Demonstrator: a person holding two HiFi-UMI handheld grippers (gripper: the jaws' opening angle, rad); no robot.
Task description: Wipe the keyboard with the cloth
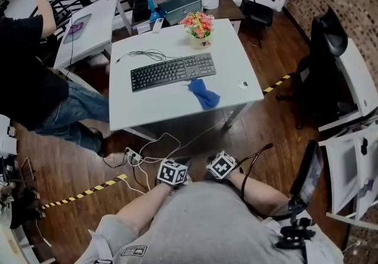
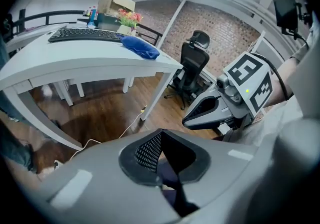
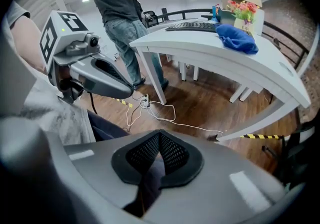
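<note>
The left tongs (image 2: 159, 134) are closed tip to tip with nothing between them, and the right tongs (image 3: 160, 136) are the same: pads together, empty. Both hang low against the person's front, tips angled down toward the wooden floor, with each marker cube just beside the other.

Ahead of both tongs and above them stands the white desk (image 1: 177, 112). The blue cloth (image 1: 204, 93) lies crumpled near its closest edge, a little to the right-tongs side. Just beyond the cloth, and stretching toward the left-tongs side, is the black keyboard (image 1: 173, 71); whether the cloth's far corner touches it I cannot tell from here. Farther off stands a pot of flowers (image 1: 199, 24).

The cloth looks soft, light and limp, so it should bunch and drape rather than hold a shape. A pinch on one of its raised folds near the middle seems the safest hold, leaving loose fabric below to wipe with. The keyboard is likely light enough to slide on the smooth desk, so steadying one end may help
</note>
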